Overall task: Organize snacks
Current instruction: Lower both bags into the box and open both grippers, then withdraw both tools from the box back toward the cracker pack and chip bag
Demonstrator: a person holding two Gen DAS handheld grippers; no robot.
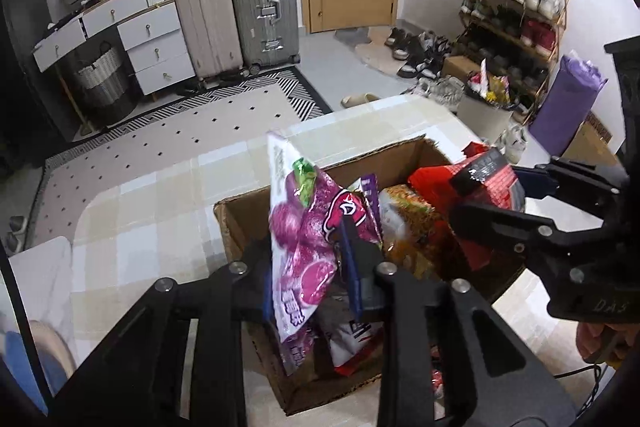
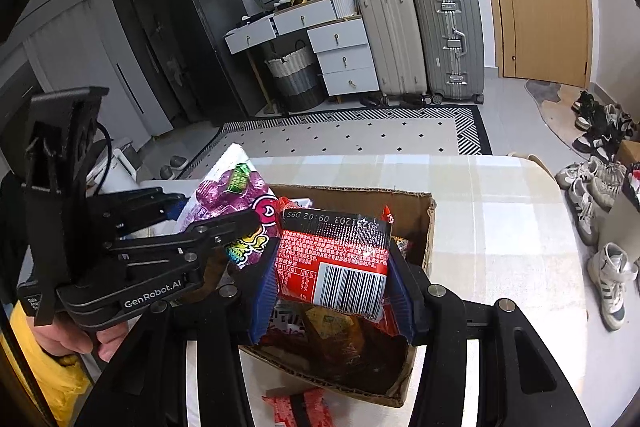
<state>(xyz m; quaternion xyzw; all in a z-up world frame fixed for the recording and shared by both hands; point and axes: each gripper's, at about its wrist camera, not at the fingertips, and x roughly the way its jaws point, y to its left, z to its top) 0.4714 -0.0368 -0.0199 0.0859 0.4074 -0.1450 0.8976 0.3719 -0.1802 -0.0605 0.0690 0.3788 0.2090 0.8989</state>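
1. Left hand-held gripper (image 1: 320, 267) pinches a purple bag (image 1: 298, 227) by its lower half. The bag stands upright, raised over the near-left corner of the box (image 1: 240, 211).
2. Right hand-held gripper (image 2: 332, 275) clamps a red packet (image 2: 336, 259) between blue pads (image 2: 266, 283). Barcode and printed date face the right wrist camera; the print reads upside down.
3. The red packet hangs above the open box, not touching the contents, as far as the right wrist view shows.
4. From the left wrist view, the right hand-held gripper (image 1: 516, 195) comes in from the right edge, with the red packet (image 1: 472, 179) over the far-right part of the box.
5. From the right wrist view, the left hand-held gripper (image 2: 224, 227) comes in from the left, with the purple bag (image 2: 228, 195) beside the red packet, close but whether touching cannot be told.
6. The box is brown cardboard, flaps open, and sits on a bench (image 1: 152, 195) covered by a pale checked cloth. Inside lie more snacks: an orange-yellow bag (image 1: 408, 223) and a red-and-white bag (image 1: 356, 347).
7. Another red packet (image 2: 300, 407) lies on the bench just outside the box's near wall.
8. Suitcases (image 2: 420, 39) stand against the far wall.
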